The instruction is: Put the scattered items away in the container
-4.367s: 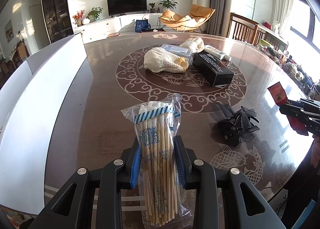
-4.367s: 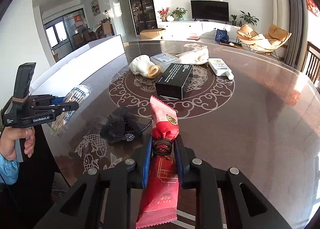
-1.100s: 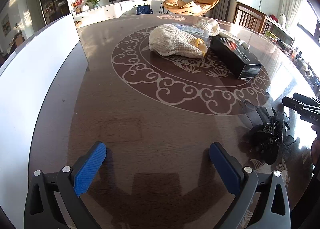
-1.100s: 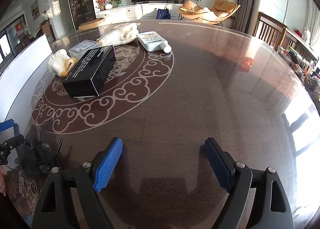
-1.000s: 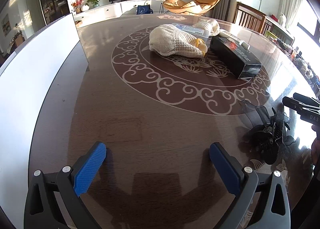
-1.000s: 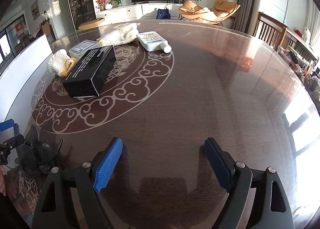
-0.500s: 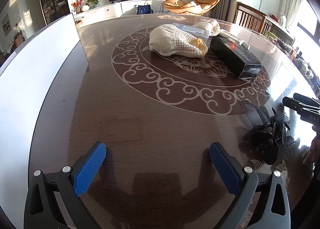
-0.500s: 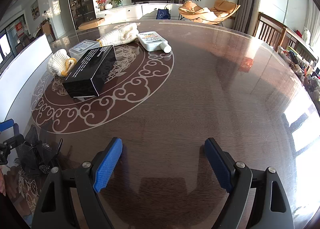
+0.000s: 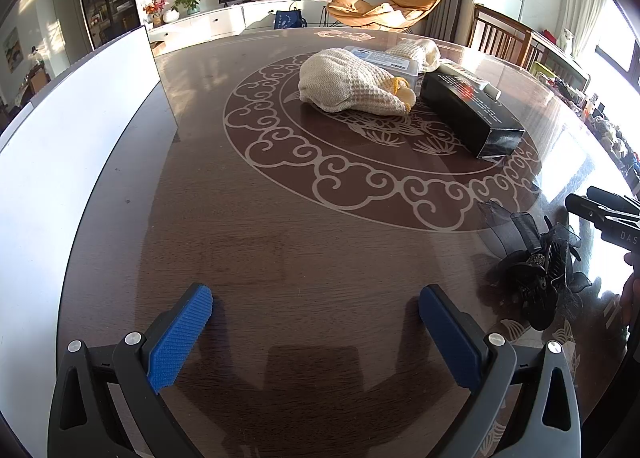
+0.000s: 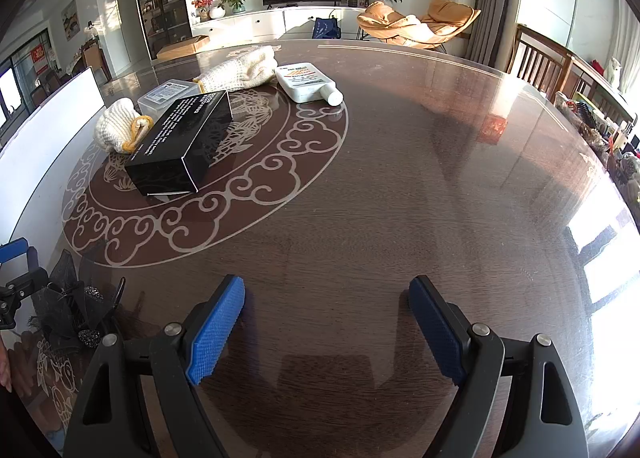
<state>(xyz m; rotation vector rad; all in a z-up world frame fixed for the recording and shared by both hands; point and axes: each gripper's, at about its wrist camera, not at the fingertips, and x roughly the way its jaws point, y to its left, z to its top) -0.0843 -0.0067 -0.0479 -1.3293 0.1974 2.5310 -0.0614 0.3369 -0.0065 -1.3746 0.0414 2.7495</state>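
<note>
We hold the left claw [image 9: 316,332] and right claw [image 10: 326,324] spread wide and empty above the counter [image 9: 280,226], ready for the black box [image 10: 182,144] beside the white container [image 9: 80,130].

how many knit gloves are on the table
2. One knit glove lies left of the black box; the other glove lies behind it, beside the white bottle. More could be hidden inside the white container.

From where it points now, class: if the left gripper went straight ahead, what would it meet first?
Probably the cream knitted glove near the table's middle; the left gripper is open with only bare tabletop before it, though depth is hard to judge.
</note>
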